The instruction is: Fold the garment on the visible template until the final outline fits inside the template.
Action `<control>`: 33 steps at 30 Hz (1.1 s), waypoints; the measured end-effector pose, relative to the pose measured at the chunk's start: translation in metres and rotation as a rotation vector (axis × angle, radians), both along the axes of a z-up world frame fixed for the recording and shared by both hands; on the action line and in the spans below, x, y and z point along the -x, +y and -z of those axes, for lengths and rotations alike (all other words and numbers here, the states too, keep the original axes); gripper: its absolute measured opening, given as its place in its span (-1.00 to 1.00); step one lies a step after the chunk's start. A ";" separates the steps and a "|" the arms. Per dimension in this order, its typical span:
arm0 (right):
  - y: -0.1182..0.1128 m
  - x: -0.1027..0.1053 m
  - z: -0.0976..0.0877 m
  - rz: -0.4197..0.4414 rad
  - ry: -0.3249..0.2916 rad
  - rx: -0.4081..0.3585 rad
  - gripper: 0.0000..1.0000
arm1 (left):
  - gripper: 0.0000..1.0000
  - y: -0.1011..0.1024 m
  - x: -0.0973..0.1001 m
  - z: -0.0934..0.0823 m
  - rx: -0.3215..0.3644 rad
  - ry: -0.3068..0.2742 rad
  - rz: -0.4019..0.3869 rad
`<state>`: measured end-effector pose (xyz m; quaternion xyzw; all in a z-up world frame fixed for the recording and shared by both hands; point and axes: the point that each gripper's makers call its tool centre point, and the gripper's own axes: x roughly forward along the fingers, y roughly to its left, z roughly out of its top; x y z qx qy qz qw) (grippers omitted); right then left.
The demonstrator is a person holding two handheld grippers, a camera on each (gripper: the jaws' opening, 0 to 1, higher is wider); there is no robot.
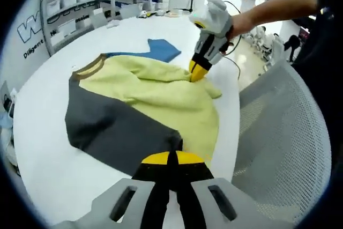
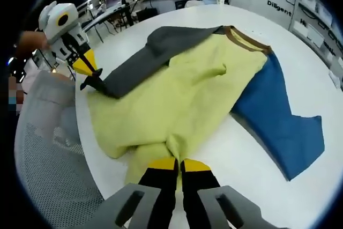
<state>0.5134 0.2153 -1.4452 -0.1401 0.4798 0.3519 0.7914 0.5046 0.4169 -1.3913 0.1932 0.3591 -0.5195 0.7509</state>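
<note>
Garment (image 2: 187,87) lies near our white table's (image 2: 252,186) rim; our left gripper (image 1: 170,156) pinches its grey edge, our right gripper (image 2: 179,163) its yellow hem.

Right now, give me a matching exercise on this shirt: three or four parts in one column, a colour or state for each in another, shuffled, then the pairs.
Things:
1. body
2. spread sleeve
3. collar
4. left gripper

Colours or states:
A. brown
B. blue
C. shut on the dark grey cloth
D. yellow-green

Pairs: 1-D, 2-B, 3-A, 4-C
</note>
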 end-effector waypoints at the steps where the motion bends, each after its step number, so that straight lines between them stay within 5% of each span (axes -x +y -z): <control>1: -0.002 0.000 0.000 0.004 -0.001 0.002 -1.00 | -0.99 0.004 -0.002 -0.001 0.001 -0.005 -0.008; 23: -0.030 -0.002 -0.003 0.021 -0.002 0.071 -1.00 | -0.99 0.121 -0.078 -0.032 -0.014 -0.119 -0.370; 33: -0.033 -0.001 0.002 0.037 0.002 0.086 -1.00 | -0.98 0.178 -0.111 -0.057 -0.042 -0.234 -0.516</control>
